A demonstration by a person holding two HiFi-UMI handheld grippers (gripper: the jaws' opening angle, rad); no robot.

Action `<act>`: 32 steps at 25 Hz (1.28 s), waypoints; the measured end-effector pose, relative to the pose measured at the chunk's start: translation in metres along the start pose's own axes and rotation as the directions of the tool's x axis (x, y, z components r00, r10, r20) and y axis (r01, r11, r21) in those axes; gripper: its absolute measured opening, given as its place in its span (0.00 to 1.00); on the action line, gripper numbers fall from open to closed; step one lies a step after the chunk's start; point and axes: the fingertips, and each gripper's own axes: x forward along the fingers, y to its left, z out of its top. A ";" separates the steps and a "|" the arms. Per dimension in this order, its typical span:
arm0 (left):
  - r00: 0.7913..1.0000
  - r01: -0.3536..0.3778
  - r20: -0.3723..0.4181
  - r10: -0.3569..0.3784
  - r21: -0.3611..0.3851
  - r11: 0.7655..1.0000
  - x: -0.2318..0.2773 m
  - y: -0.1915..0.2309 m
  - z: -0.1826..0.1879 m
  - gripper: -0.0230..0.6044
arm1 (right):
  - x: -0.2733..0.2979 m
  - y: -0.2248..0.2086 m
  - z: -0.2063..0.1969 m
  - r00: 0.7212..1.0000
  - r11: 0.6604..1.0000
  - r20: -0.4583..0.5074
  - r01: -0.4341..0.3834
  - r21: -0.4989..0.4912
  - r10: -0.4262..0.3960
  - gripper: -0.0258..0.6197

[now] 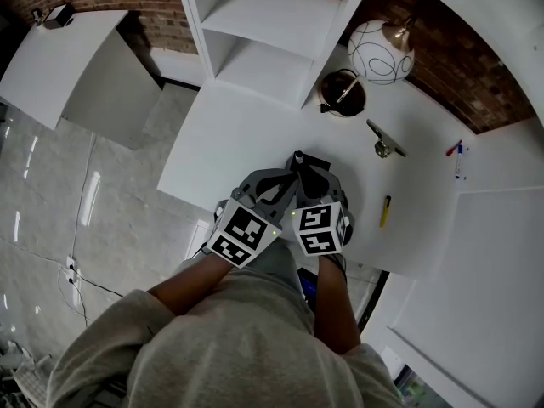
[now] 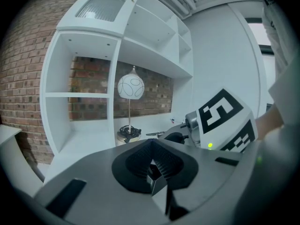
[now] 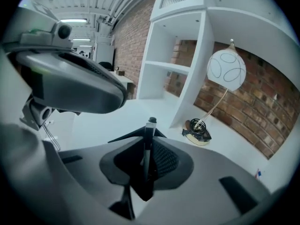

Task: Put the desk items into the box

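Right gripper [image 3: 149, 131] is clamped on a thin dark pen [image 3: 148, 146], which stands upright between the jaws with its tip clear above them. Left gripper [image 2: 151, 148] has its jaws together and I see nothing in them. Both hang side by side, nearly touching, over the near edge of the desk [image 1: 246, 134]. No view shows me a box, so the drop target is unknown. Advice: keep the clamp firm, carry the pen upright, and release only once it's low inside the box. Split the grippers first, they're crowding each other. Left to collect: yellow marker [image 1: 384, 211] by the near edge on the right, metal tool [image 1: 384, 140] mid-desk, red and blue pens [image 1: 456, 153] at the right edge. Desk centre is open. The back is tight, with the lamp base [image 1: 342, 93] against the shelf unit [image 1: 272, 32]
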 end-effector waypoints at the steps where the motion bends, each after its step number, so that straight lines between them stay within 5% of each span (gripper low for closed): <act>1: 1.000 -0.001 0.000 0.001 -0.002 1.000 0.000 -0.001 0.000 0.05 | 0.001 0.001 -0.001 1.000 1.000 -0.022 -0.020 0.003 0.020 0.14; 5: 1.000 -0.012 -0.001 0.012 -0.009 1.000 -0.001 -0.002 0.002 0.05 | 0.003 0.007 -0.003 0.989 0.990 -0.072 -0.126 0.065 0.131 0.15; 9: 1.000 -0.029 0.006 0.029 -0.018 0.999 -0.001 -0.002 0.005 0.05 | 0.001 0.008 0.000 0.984 0.972 -0.009 -0.177 0.156 0.180 0.22; 13: 0.999 -0.035 0.008 0.035 -0.020 0.999 0.002 -0.006 0.009 0.05 | -0.006 -0.006 0.002 0.990 0.980 0.132 -0.069 0.187 0.045 0.23; 18: 1.000 -0.025 0.006 0.025 -0.018 1.000 0.008 -0.014 0.013 0.05 | -0.024 -0.015 0.001 0.949 0.973 0.298 0.035 0.230 -0.105 0.16; 32: 0.999 0.024 0.033 -0.024 0.014 1.000 0.031 -0.037 0.030 0.05 | -0.084 -0.045 0.008 0.892 0.931 0.389 0.083 0.356 -0.229 0.07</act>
